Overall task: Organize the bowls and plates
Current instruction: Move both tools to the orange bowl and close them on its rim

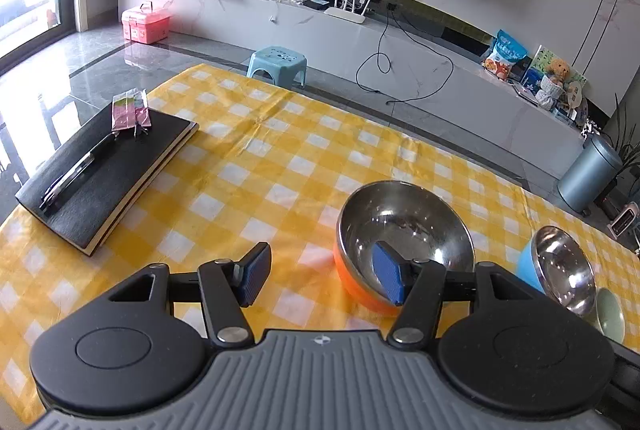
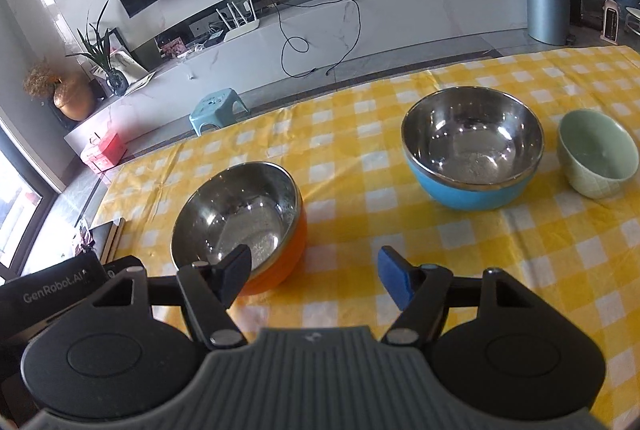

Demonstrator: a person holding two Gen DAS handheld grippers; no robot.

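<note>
On the yellow-checked surface stand three bowls, all upright and apart from one another. In the right wrist view the orange steel-lined bowl sits at about 10 o'clock from the right hand-held gripper, the blue steel-lined bowl at about 1 o'clock, and the pale green bowl just beside the blue one, farther toward 2 o'clock. The right hand-held gripper stands wide with nothing between its fingers, its left pad showing in front of the orange bowl's near rim. In the left wrist view the left hand-held gripper is also wide and empty; its right finger overlaps the orange bowl, though contact cannot be told. A black notebook with a pen and a pink packet on it lies at 10 o'clock.
</note>
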